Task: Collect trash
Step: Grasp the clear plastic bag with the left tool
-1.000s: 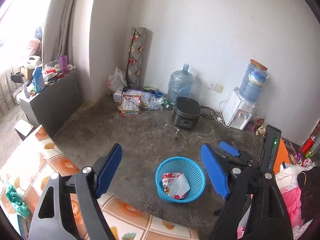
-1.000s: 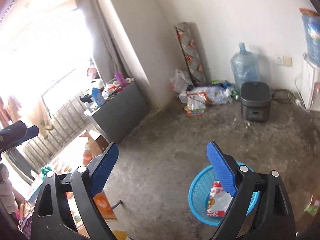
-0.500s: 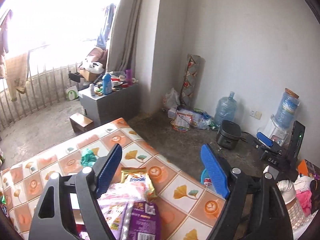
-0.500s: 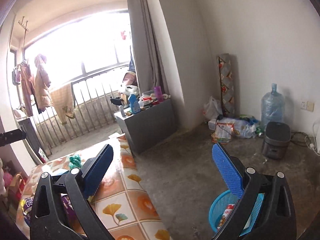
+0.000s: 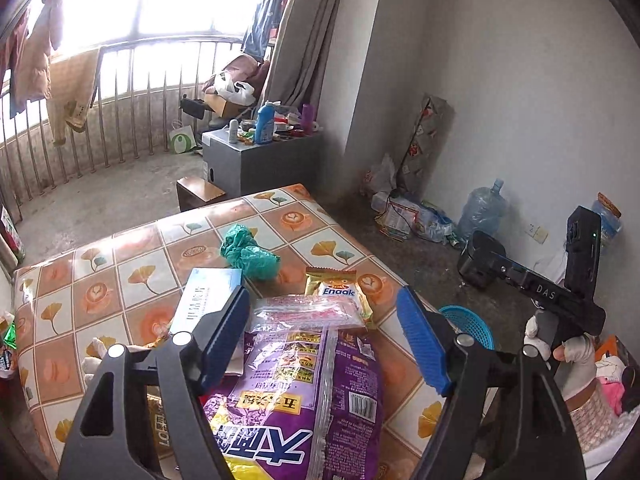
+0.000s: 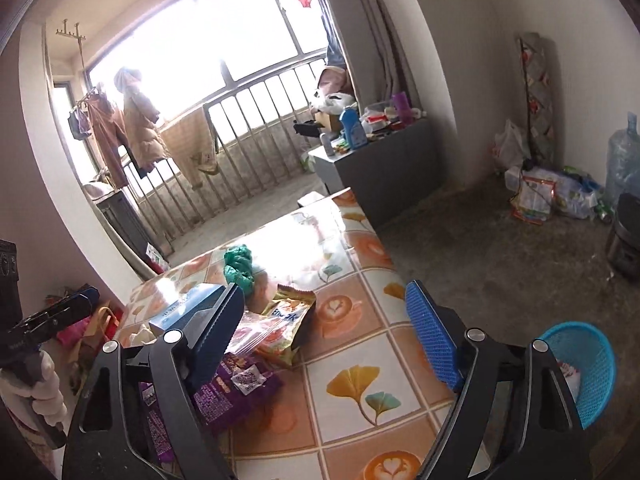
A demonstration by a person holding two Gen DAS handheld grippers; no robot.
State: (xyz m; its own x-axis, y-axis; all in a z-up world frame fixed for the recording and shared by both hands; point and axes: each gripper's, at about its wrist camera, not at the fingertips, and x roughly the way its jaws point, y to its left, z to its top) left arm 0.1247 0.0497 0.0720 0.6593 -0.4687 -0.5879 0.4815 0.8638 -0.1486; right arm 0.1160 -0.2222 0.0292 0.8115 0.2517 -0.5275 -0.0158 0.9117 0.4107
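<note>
Trash lies on a table with a tiled orange cloth (image 5: 120, 280): a purple snack bag (image 5: 304, 392), a clear zip bag (image 5: 308, 312), a gold Enaak wrapper (image 5: 336, 288), a blue-white box (image 5: 208, 292) and a crumpled green bag (image 5: 248, 256). My left gripper (image 5: 324, 344) is open and empty above the purple bag. My right gripper (image 6: 332, 340) is open and empty over the table beside the wrappers (image 6: 288, 316). A blue basket (image 6: 588, 364) with a packet inside stands on the floor to the right; it also shows in the left wrist view (image 5: 468, 324).
A grey cabinet (image 5: 260, 160) with bottles stands beyond the table by the balcony railing. A black cooker (image 5: 480, 256), a water jug (image 5: 480, 212) and bags lie along the far wall. The floor between table and wall is bare concrete.
Both grippers have swung left from over the blue basket on the floor to over the table with the trash. Both stay open and empty.
</note>
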